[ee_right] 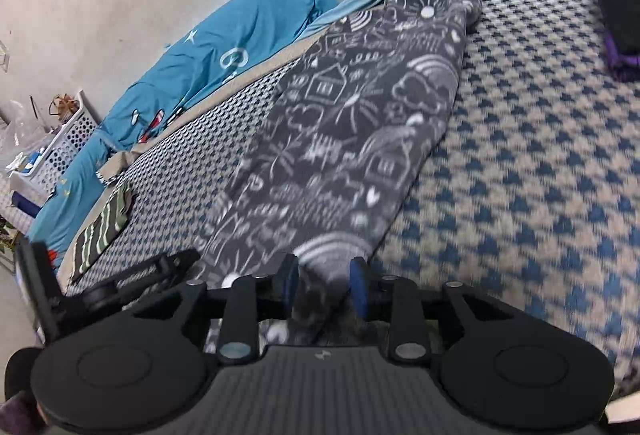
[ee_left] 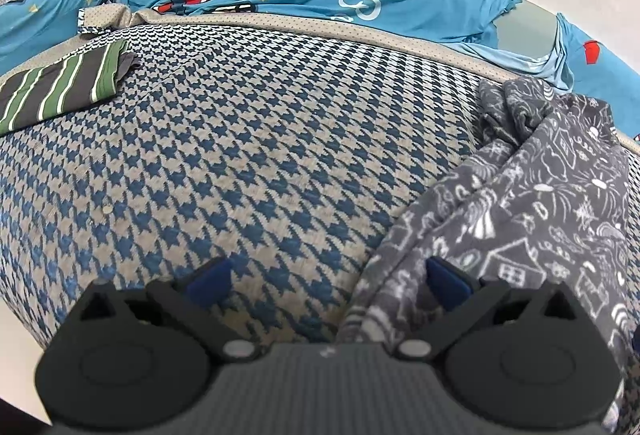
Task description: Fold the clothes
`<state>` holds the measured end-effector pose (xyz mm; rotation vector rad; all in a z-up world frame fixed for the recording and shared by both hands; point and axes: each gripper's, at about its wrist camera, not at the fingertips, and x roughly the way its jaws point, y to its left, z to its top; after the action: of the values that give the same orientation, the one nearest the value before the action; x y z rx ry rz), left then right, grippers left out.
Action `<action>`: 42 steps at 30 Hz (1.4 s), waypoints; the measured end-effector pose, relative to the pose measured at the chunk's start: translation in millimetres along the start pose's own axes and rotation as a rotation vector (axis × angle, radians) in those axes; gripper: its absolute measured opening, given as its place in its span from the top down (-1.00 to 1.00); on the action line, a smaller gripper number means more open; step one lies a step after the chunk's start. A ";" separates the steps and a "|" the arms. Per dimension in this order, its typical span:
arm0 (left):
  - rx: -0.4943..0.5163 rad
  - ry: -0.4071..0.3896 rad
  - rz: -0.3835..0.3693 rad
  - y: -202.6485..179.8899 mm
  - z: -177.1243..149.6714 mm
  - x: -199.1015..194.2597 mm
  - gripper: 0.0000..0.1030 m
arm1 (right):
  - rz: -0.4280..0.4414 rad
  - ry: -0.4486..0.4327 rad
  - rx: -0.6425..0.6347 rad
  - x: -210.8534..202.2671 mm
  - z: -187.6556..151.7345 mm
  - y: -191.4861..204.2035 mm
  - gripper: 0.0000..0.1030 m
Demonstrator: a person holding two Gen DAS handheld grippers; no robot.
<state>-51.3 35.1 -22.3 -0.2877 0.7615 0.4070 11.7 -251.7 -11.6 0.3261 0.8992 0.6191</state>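
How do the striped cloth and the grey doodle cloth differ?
The striped cloth is small, folded flat and lies alone; the doodle cloth is larger, long and rumpled. The striped cloth has green, white and dark bands; the doodle cloth has white drawings on grey. The right tongs grip the doodle cloth; nothing holds the striped one. Both lie on the houndstooth cover.

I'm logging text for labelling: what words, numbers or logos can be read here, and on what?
No full word or number can be read.
Blue bedsheet: white mark like "Q" or "G", creased, unsure.
Left claw body: tiny pale logo, too small to read.
Grey doodle garment: drawings only, no legible words.
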 end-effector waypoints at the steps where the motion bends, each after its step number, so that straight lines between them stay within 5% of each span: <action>1: 0.000 -0.001 0.001 0.5 -1.4 -0.7 -1.00 | 0.005 0.007 0.002 -1.4 -2.4 0.0 0.42; 26: -0.052 0.030 -0.046 23.9 -20.4 -28.4 -1.00 | 0.134 0.160 0.136 23.8 -42.6 10.5 0.24; 42: -0.142 0.048 -0.121 50.0 -25.8 -45.9 -1.00 | 0.108 0.129 0.119 30.0 -47.3 29.4 0.23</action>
<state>-119.7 57.6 -12.6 -0.4764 0.7595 0.3409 -23.2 -209.5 -43.3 0.4481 1.0501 0.6931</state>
